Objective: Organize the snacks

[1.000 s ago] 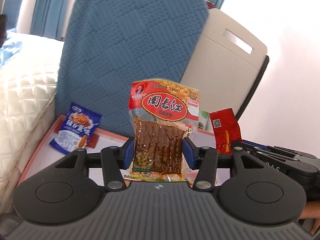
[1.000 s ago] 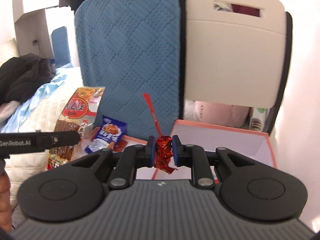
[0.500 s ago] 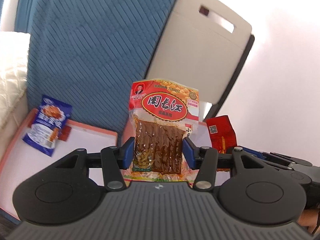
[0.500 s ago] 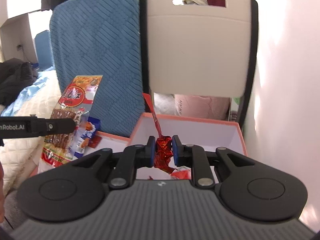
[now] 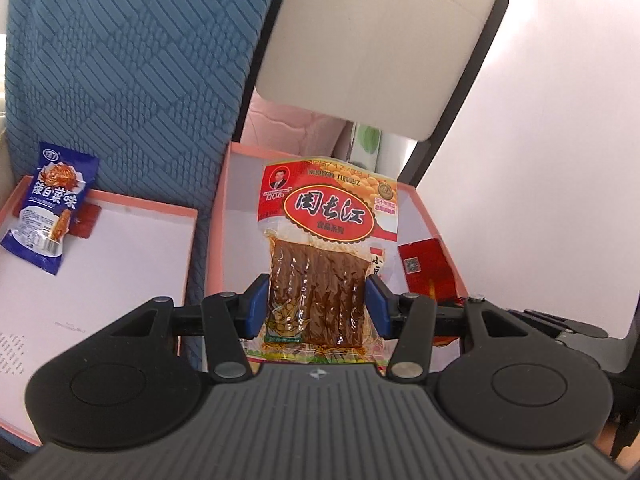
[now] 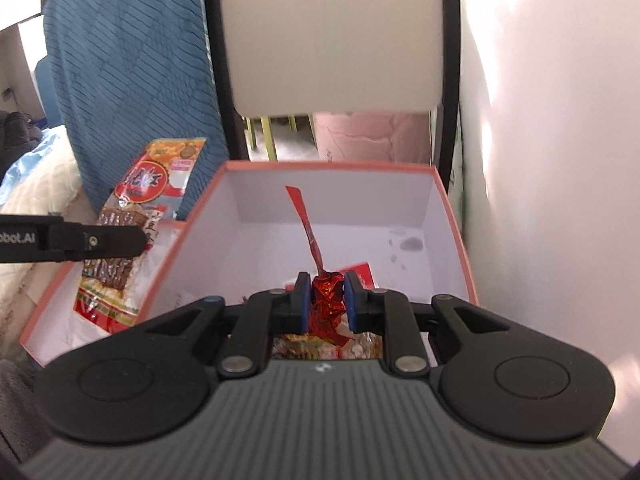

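Left claw [image 5: 316, 306] grips tofu packet [image 5: 326, 256] | right claw [image 6: 326, 296] pinches red wrapper [image 6: 326, 294] over box [image 6: 452, 216] | blue packet [image 5: 50, 206] remains outside

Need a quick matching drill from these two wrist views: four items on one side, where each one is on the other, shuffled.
Items
1. tofu strip pack
2. red foil packet
3. blue snack pouch
4. pink-rimmed box

Places
A. on the lid at left
B. in the right tongs
C. under the right tongs
D. in the left tongs

Pairs: 1-D, 2-B, 3-A, 4-C
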A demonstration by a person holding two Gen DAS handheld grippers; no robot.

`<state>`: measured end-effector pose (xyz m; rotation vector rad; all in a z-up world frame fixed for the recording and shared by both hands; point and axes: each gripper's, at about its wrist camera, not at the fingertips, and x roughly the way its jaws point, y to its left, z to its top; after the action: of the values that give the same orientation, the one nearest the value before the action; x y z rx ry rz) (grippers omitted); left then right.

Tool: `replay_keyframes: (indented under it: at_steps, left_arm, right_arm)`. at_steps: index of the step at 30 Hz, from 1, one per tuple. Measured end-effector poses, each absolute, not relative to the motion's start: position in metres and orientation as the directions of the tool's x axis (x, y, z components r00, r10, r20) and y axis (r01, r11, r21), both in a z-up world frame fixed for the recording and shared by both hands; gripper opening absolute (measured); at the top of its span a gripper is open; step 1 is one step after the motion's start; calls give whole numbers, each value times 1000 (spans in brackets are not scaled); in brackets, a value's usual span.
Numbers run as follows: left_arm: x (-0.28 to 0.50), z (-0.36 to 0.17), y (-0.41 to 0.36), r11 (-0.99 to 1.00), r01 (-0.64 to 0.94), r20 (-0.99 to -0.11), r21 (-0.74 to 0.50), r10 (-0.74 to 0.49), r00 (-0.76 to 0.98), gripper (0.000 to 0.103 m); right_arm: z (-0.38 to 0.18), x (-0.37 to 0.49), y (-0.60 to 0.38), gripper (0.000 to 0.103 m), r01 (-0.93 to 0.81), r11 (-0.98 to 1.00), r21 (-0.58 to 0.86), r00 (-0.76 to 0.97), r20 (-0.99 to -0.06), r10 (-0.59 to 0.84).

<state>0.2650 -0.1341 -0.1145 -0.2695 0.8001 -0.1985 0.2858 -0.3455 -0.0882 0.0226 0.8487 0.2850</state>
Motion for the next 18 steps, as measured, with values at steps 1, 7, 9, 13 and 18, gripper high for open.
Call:
replay_keyframes:
  at_steps: [1, 7, 9, 13, 18]
  left_arm:
    - [267, -117, -136, 947, 72, -682, -312, -276, 677, 57]
    - [286, -139, -142, 949, 55, -720, -311, -273, 638, 57]
    - [290, -143, -145, 948, 53, -727, -314, -276, 629, 57]
    - [293, -147, -152, 950, 60, -739, -307, -277, 614, 57]
    - [292, -142, -150, 955, 55, -725, -292, -258, 638, 66]
  right_arm:
    - [-93, 288, -346, 21, -235, 962, 142, 618, -742, 260]
    - [-116, 294, -353, 21, -209, 962, 178, 587, -763, 269]
    - [-120, 299, -354, 21, -203, 963, 179, 581, -770, 266]
    - [-135, 300, -358, 22, -205, 960, 192, 561, -780, 276]
    - [-142, 303, -359, 22, -198, 960, 198, 549, -788, 276]
